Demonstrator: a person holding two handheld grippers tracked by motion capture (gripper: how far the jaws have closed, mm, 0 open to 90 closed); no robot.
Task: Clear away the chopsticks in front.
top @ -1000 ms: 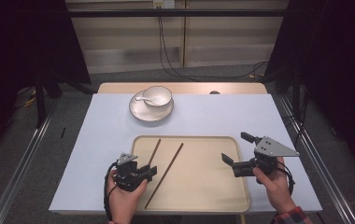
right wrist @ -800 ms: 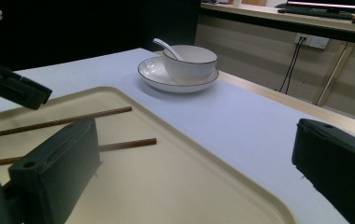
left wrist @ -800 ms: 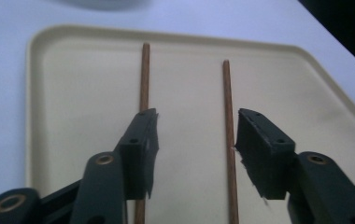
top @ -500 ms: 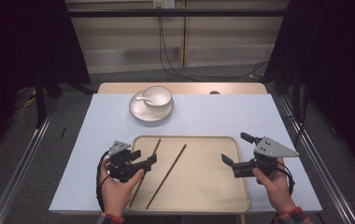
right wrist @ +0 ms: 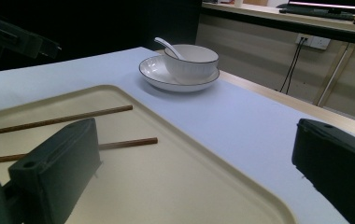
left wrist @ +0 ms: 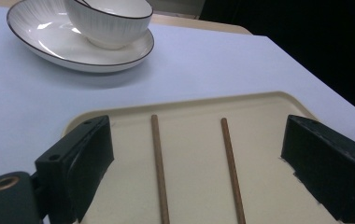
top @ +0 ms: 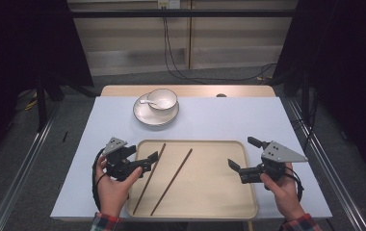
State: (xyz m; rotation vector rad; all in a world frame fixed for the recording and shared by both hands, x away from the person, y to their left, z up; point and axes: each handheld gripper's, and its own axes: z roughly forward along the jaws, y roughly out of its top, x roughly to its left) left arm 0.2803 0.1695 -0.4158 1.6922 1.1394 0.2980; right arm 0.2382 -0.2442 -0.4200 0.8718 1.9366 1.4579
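Two brown chopsticks (top: 150, 176) (top: 172, 181) lie slanted, side by side, on the left half of a beige tray (top: 215, 192). My left gripper (top: 142, 154) hovers at the tray's left edge, open. In the left gripper view its wide-apart jaws frame both chopsticks (left wrist: 159, 168) (left wrist: 231, 168) with nothing between them. My right gripper (top: 242, 153) is held at the tray's right edge, open and empty. In the right gripper view it (right wrist: 199, 172) looks across the tray (right wrist: 175, 177) toward the chopsticks (right wrist: 59, 121) (right wrist: 124, 143).
A white bowl (top: 162, 99) with a spoon (top: 147, 101) stands on a white saucer (top: 145, 115) at the back of the pale table (top: 229, 120). A wooden strip (top: 186, 90) runs along the far edge. The tray's right half is bare.
My left gripper has moved a little forward and to the left, to the tray's left edge. The right gripper and the chopsticks have stayed put.
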